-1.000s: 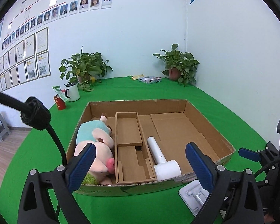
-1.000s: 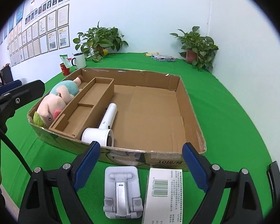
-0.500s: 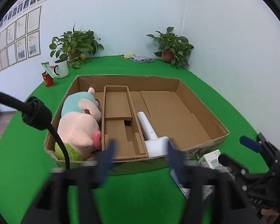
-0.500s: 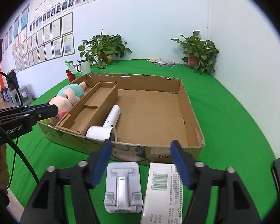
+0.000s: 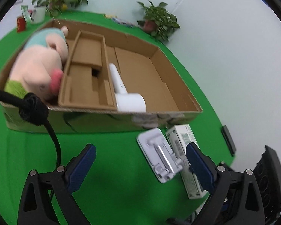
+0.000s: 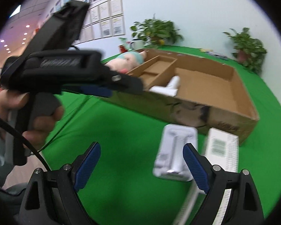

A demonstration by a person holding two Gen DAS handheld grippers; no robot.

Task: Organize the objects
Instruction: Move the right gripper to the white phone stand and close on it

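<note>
A white phone stand [image 5: 160, 158] and a white carton [image 5: 185, 155] lie side by side on the green counter [image 5: 106, 168], just outside the near wall of the cardboard box [image 5: 95, 118]. Inside the box are a plush pig [image 5: 39, 69] and a white hair dryer [image 5: 125, 93]. The left tongs [image 5: 140, 170] are opening, nothing between them. The right tongs [image 6: 141, 166] are also opening, empty, over the counter beside the stand.
</note>
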